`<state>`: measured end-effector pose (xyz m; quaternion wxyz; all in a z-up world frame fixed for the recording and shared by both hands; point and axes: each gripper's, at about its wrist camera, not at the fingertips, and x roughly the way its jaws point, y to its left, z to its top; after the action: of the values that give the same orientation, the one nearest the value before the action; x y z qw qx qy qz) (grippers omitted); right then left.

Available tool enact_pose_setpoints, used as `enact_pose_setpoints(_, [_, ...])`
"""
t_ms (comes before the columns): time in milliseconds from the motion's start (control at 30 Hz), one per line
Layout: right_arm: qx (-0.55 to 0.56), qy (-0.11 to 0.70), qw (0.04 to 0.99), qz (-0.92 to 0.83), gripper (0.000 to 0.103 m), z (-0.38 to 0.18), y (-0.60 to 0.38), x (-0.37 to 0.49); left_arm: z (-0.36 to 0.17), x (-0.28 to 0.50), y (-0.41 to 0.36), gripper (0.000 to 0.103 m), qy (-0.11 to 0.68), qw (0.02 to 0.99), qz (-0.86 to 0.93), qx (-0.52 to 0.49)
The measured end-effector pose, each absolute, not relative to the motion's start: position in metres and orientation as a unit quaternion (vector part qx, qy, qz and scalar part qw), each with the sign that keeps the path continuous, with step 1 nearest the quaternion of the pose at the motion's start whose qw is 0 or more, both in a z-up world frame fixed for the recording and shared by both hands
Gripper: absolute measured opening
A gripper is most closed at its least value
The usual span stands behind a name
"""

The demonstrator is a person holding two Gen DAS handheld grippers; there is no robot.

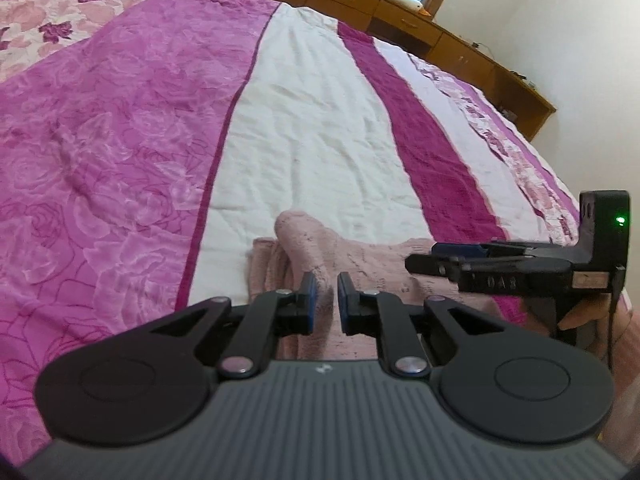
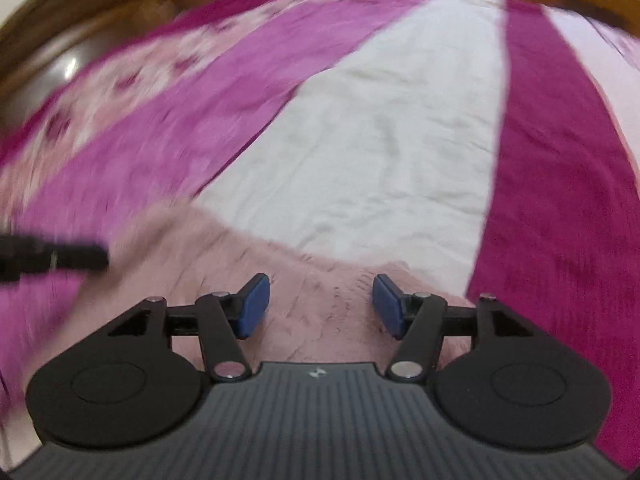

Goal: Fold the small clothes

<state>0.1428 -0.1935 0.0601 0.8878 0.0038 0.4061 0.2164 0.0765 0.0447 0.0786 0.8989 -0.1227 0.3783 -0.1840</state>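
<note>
Pink garment (image 1: 320, 248) pinched by left tongs (image 1: 324, 300); right tongs (image 2: 320, 304) spread above.

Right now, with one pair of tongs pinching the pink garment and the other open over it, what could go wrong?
1. The left tongs pinch only a raised fold of the pink garment; pulling may drag the whole piece across the bedspread rather than fold it.
2. The right tongs stand open above the fabric, gripping nothing, so that side can slump or bunch.
3. The right wrist view is blurred, so closing now may grab the wrong layer.
</note>
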Motion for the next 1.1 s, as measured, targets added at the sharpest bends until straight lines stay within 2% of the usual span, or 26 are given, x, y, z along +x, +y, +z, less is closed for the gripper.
enact_pose_setpoints(300, [-0.124,0.426,0.856,0.265,0.062,0.052,-0.161,0.163,0.078,0.079,0.046,0.014,0.383,0.899,-0.176,-0.123])
enact_pose_setpoints(367, [-0.129,0.437,0.848,0.271,0.059,0.047,-0.160,0.169,0.075,0.080,0.044,0.014,0.387,0.897,-0.175,-0.123])
enact_pose_setpoints(433, [-0.127,0.437,0.846,0.279,0.050,0.044,-0.160,0.172,0.072,0.081,0.042,0.014,0.390,0.895,-0.176,-0.124])
enact_pose_setpoints(700, [-0.132,0.438,0.830,0.319,0.051,0.047,-0.171,0.184,0.066,0.083,0.041,0.014,0.396,0.893,-0.173,-0.123])
enact_pose_setpoints(767, [-0.141,0.450,0.821,0.321,0.043,0.043,-0.168,0.187,0.065,0.083,0.041,0.014,0.396,0.894,-0.172,-0.123])
enact_pose_setpoints(833, [-0.134,0.451,0.819,0.329,0.013,0.041,-0.166,0.185,0.065,0.083,0.041,0.014,0.396,0.894,-0.171,-0.122])
enact_pose_setpoints(933, [-0.134,0.424,0.834,0.327,0.009,0.045,-0.166,0.177,0.066,0.083,0.039,0.014,0.395,0.895,-0.171,-0.114])
enact_pose_setpoints(1100, [-0.114,0.400,0.863,0.287,0.009,0.046,-0.174,0.175,0.061,0.085,0.034,0.014,0.395,0.898,-0.171,-0.094])
